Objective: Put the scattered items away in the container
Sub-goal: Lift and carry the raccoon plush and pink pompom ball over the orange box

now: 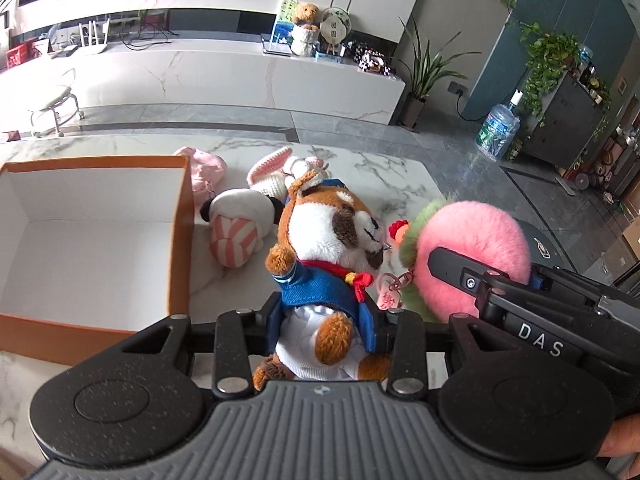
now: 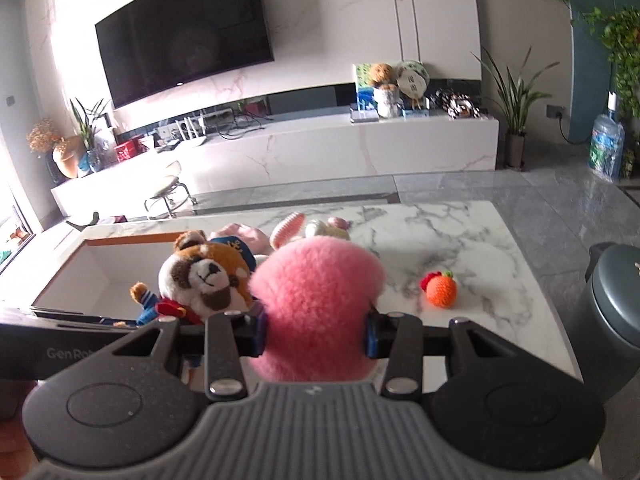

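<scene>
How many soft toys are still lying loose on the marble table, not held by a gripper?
4 visible: a pink plush beside the orange box, a crocheted bunny, a panda plush, and a crocheted orange fruit on the right. Others may be hidden behind the held toys.

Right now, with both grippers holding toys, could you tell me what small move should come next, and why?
Probably carry the left gripper leftward over the orange box: it is shut on the red panda plush, and the box sits open just beside it.

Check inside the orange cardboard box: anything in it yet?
The orange cardboard box shows only bare white floor and walls. Its near corner is hidden behind the left gripper, so that part cannot be confirmed.
</scene>
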Motion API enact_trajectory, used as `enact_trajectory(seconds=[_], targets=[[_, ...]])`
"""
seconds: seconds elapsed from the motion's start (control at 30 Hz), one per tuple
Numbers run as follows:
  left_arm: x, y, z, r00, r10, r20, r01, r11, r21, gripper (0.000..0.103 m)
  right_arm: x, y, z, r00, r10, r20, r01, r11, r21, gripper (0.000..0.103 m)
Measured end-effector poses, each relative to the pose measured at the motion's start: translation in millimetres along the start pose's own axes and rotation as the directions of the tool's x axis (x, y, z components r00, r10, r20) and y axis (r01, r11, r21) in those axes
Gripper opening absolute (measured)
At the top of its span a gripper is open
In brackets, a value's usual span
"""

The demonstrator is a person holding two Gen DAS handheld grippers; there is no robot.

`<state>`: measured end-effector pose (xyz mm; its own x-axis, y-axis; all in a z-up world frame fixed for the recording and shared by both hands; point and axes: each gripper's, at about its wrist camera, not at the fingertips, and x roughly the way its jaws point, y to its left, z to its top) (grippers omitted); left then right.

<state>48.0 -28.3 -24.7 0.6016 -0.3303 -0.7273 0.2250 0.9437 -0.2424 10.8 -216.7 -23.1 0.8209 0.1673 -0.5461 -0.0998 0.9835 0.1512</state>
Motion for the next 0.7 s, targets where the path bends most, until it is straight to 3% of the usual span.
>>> enact_trajectory(seconds=[0.43, 0.7], targets=[[-55.8, 45.4, 10.5, 0.99, 0.098, 0.103, -0.092, 0.994, -0.056, 0.044, -26.5, 73.1, 20.3, 0.993, 0.09, 0.073, -0.082, 0.991, -0.106, 0.044], [-66.7, 85.9, 22.0, 0.983, 0.135, 0.125, -0.124, 0.988, -0.091, 0.044, -8.0, 119.6, 33.5, 0.983, 0.18, 0.048, -0.173, 0.977, -0.127, 0.042]])
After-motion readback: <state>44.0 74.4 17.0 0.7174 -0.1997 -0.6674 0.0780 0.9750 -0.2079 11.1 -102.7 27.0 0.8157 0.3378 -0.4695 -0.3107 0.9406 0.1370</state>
